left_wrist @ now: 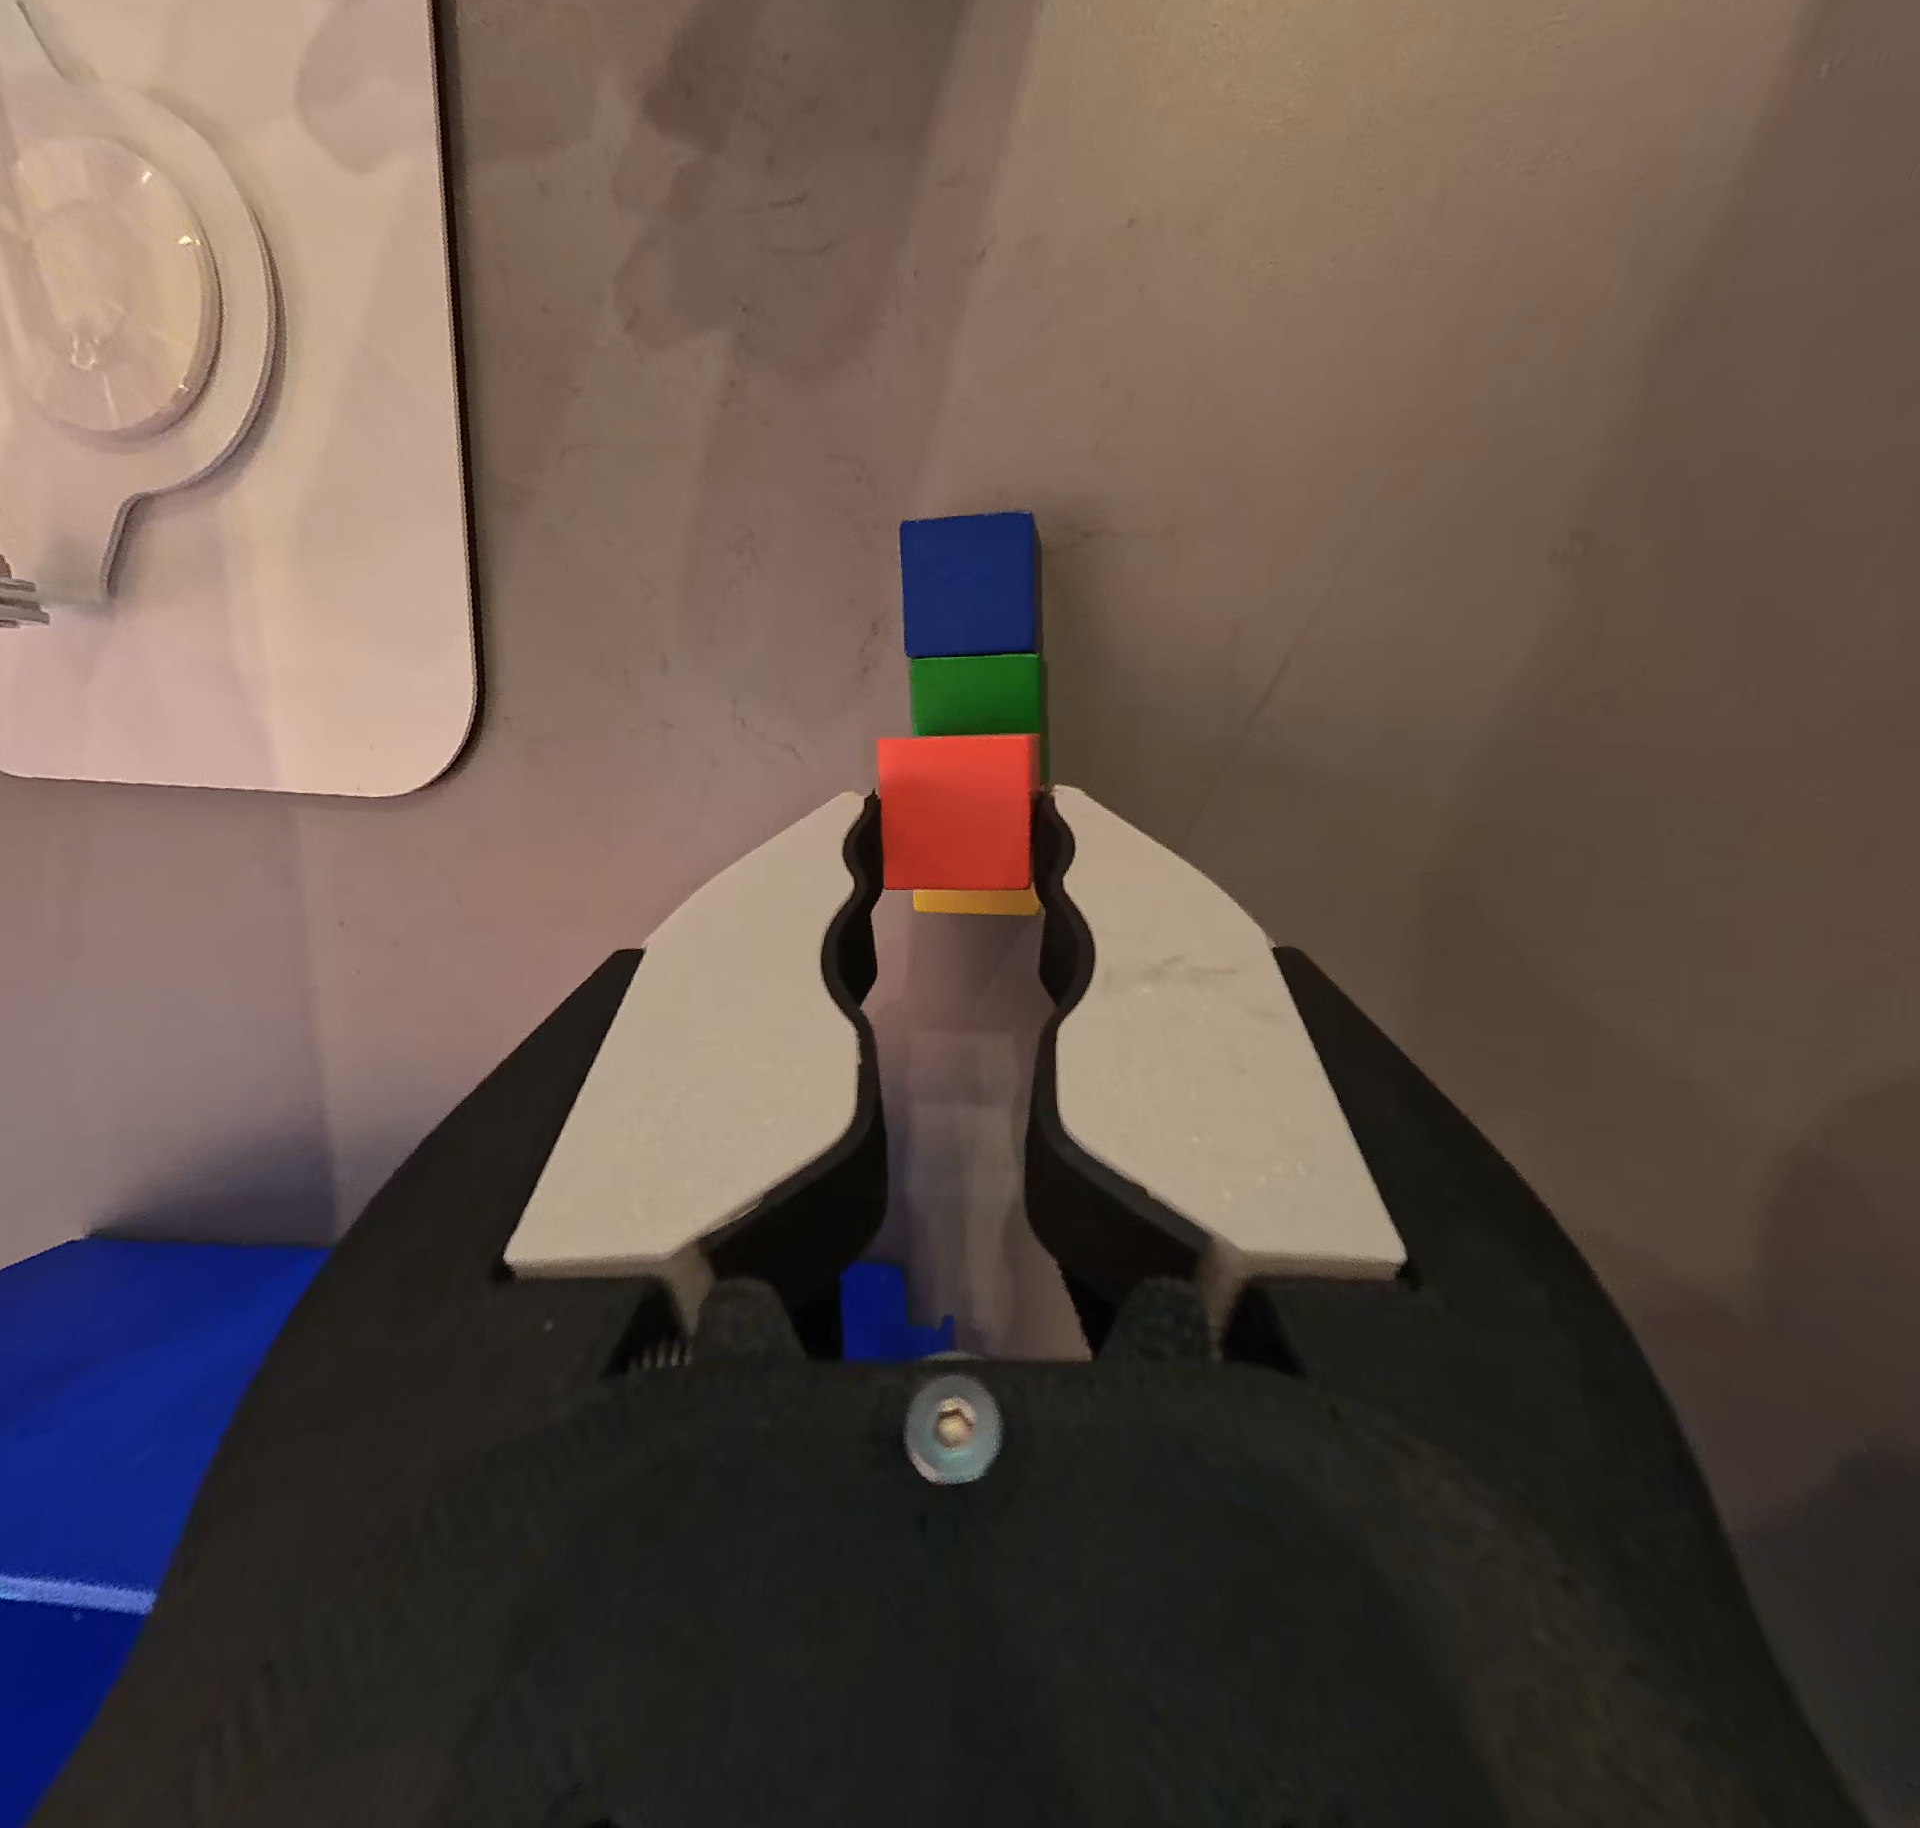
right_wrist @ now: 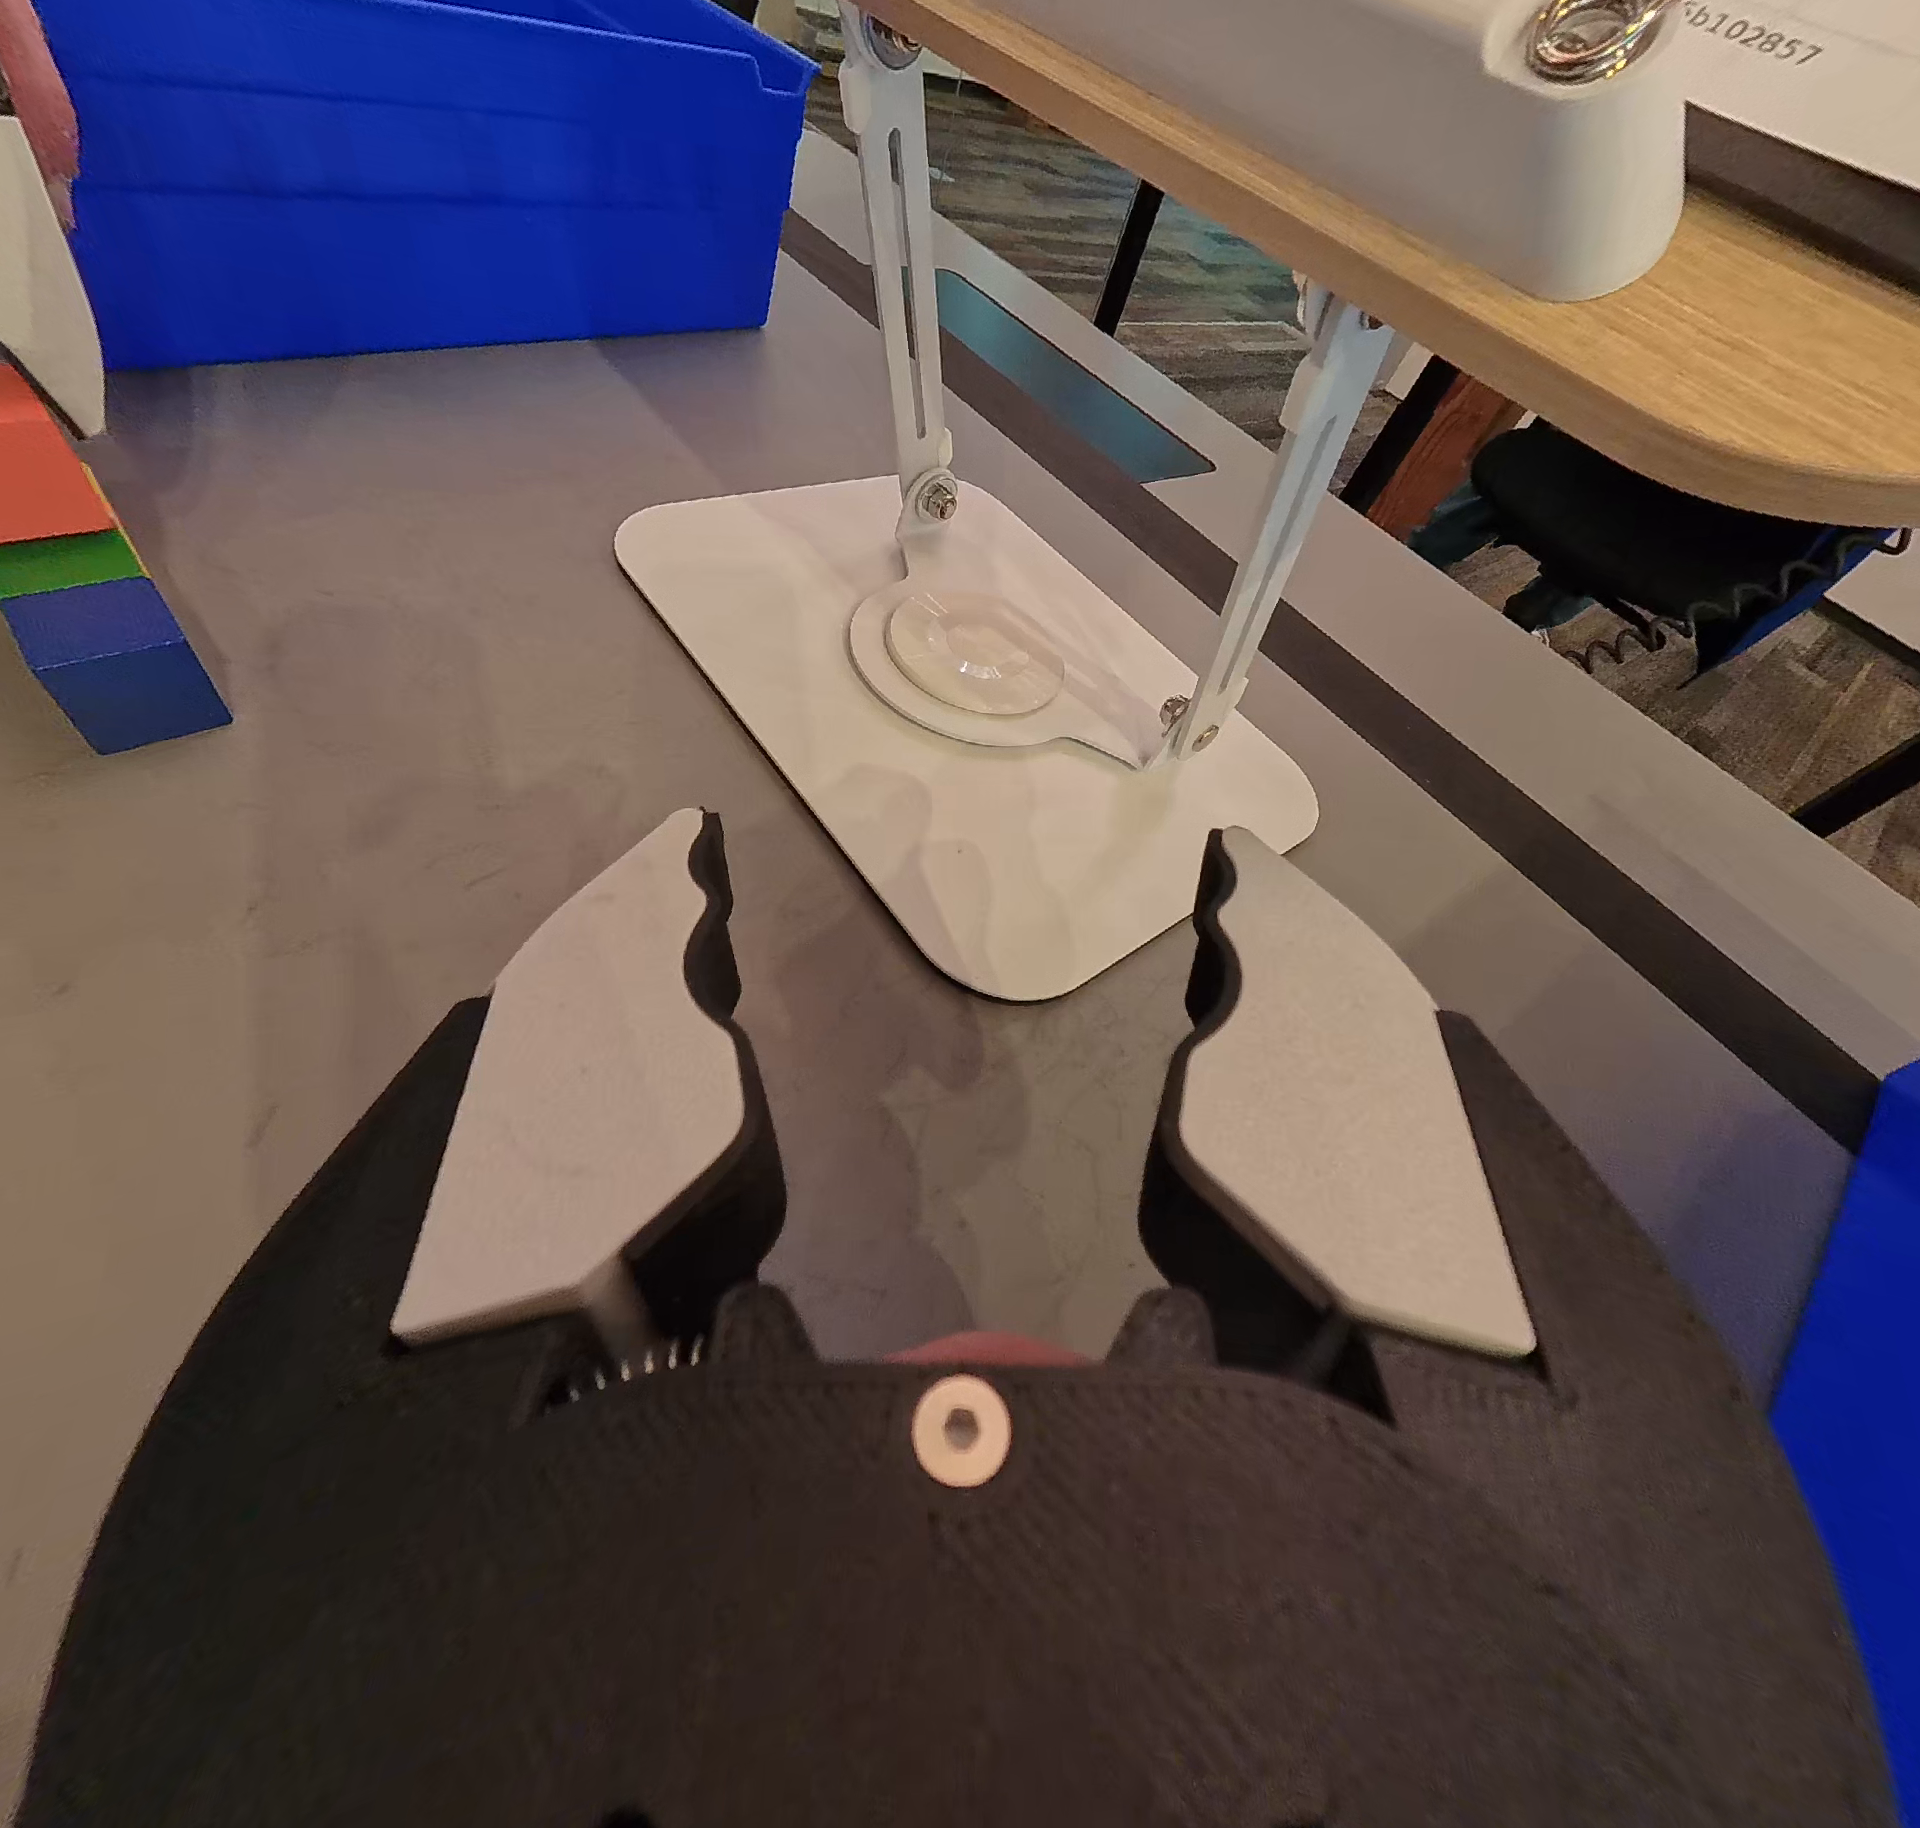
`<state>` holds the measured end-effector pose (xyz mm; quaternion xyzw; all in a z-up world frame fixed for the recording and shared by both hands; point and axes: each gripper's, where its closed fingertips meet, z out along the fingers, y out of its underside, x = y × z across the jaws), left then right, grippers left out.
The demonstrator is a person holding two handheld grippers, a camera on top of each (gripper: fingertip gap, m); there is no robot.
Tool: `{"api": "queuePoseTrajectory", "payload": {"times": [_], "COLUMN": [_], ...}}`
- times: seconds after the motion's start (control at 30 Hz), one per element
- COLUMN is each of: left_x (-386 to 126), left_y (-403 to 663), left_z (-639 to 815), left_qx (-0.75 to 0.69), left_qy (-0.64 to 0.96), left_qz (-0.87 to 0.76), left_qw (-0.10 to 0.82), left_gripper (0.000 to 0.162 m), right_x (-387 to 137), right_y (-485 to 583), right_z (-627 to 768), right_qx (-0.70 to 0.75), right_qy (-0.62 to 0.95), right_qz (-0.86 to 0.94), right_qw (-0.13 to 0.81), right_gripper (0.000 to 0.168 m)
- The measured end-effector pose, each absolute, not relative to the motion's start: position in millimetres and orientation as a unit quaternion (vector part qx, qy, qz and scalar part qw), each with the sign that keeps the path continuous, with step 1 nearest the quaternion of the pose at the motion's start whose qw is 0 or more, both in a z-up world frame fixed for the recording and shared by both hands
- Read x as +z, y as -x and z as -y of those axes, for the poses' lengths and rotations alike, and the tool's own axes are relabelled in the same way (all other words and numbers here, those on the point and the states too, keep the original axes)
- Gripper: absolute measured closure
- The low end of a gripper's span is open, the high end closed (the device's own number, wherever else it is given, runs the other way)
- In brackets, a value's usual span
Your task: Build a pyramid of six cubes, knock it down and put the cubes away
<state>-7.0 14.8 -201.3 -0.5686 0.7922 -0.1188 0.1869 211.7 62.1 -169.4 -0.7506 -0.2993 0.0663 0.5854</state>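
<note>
Between the left tool's (left_wrist: 958,802) fingertips: a red cube (left_wrist: 958,810), clenched at both side faces, directly above a row on the grey tabletop (left_wrist: 1455,428). Running straight away along the tool's axis: yellow cube (left_wrist: 977,903) barely showing beneath the red, green cube (left_wrist: 975,693) next, blue cube (left_wrist: 968,585) farthest. Red apparently over the yellow-green seam, so probably second-tier placement; exact contact not visible. Right tool (right_wrist: 961,848) released, holding nothing, aimed at a white stand base (right_wrist: 966,843), with the cubes off to its left beside blue bins (right_wrist: 416,168). Left clearly nearer.
</note>
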Motion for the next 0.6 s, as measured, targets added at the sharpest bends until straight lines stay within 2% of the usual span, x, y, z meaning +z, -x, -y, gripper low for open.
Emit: {"api": "queuePoseTrajectory", "payload": {"times": [0.5,0.6], "left_x": [-203.9,-205.5], "left_y": [7.0,6.9], "left_z": [-13.7,-15.8], "left_qx": [-0.119,-0.110], "left_qy": [0.567,0.572], "left_qz": [-0.797,-0.794], "left_qw": [0.172,0.173], "left_gripper": [0.134,0.122], "right_x": [-169.6,-169.6], "right_y": [-211.5,-211.4], "right_z": [-62.2,-62.2], "right_qx": [0.066,0.066], "right_qy": [0.751,0.751], "right_qz": [0.299,0.300], "right_qw": [0.585,0.585], "right_gripper": [0.082,0.082]}}
